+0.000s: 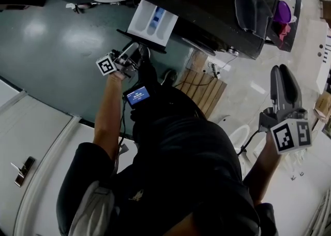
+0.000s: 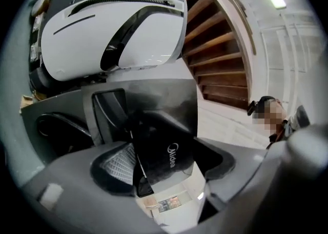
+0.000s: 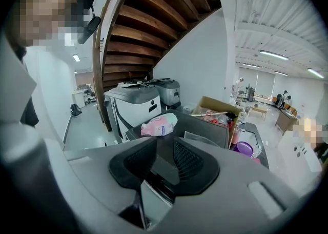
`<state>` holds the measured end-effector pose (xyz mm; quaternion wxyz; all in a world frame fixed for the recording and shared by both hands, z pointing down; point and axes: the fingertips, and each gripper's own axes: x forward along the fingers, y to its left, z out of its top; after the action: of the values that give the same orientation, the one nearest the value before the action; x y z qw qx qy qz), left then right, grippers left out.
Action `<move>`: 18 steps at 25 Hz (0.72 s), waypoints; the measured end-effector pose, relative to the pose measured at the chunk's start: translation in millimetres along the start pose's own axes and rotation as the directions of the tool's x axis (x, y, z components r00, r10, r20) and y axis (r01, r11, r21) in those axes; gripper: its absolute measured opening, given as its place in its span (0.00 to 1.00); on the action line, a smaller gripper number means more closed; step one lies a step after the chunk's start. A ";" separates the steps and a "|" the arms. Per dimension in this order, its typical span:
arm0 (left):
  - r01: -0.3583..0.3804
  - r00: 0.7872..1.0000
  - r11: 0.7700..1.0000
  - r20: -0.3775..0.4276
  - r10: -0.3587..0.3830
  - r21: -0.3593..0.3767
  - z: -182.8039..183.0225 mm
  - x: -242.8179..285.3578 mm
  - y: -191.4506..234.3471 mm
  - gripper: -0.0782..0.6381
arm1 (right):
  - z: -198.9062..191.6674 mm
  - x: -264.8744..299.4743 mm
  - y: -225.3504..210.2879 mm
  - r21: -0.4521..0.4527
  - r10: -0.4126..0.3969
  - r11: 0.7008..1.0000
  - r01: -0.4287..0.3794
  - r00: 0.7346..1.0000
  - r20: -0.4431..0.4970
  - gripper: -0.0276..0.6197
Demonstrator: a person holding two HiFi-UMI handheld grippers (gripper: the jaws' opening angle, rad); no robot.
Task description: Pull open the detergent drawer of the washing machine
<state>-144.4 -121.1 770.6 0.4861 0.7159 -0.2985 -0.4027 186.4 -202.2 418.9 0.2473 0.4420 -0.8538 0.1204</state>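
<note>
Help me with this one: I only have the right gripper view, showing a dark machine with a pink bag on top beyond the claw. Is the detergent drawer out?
Observer: Yes. In the head view the white detergent drawer sticks out of the front of the washing machine.
Operator: What has hold of it?
Observer: The left claw. Its own view shows the dark drawer front filling the gap between wide-set jaws, apparently gripped.
Operator: And where is the claw I am riding on?
Observer: The head view shows the right claw held off to the person's right, well clear of the machine.
</note>
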 end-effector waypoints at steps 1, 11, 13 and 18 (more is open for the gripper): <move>-0.030 0.999 0.999 -0.024 0.030 0.013 -1.8 -1.6 2.7 0.62 | 1.5 -1.8 1.3 0.000 0.004 1.000 -0.004 1.000 0.008 0.17; -0.227 0.967 0.962 -0.086 0.242 0.155 12.4 -47.0 -11.5 0.63 | 24.5 -16.0 16.1 -0.004 0.058 0.998 -0.058 0.993 0.098 0.17; -0.242 0.964 0.952 -0.065 0.258 0.188 23.9 -54.1 -24.7 0.63 | 30.9 -18.3 18.0 -0.005 0.072 0.997 -0.072 0.990 0.124 0.17; -0.237 0.967 0.930 -0.028 0.255 0.282 50.4 -55.8 -72.6 0.63 | 46.1 -23.5 20.6 -0.002 0.109 0.994 -0.111 0.976 0.190 0.17</move>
<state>-213.2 -73.0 708.3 0.4371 0.7461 -0.4234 -0.2699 166.5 -193.5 367.5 0.1558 0.4046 -0.8961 0.0948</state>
